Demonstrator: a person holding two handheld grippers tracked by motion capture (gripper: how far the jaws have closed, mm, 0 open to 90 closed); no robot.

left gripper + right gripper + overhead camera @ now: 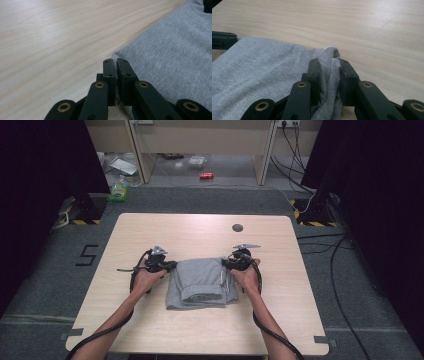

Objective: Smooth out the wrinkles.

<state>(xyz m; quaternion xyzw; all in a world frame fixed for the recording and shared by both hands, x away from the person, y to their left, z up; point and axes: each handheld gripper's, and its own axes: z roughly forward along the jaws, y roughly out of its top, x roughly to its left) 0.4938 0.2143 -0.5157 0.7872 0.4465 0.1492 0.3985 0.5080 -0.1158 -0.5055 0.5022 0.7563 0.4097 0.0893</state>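
Jaws of left gripper [116,62] pinched tight on a thin corner of grey folded garment [200,282]; jaws of right gripper [329,63] clamped on a thicker bunched corner. Cloth spread flat on bench [150,330] between both jaw pairs, stretching away from each. Both far corners gripped, probably to lift and fold evenly without skewing

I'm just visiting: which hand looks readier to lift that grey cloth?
Probably right: the right gripper pinches a thick bunch of the grey cloth; the left gripper holds only a thin edge.
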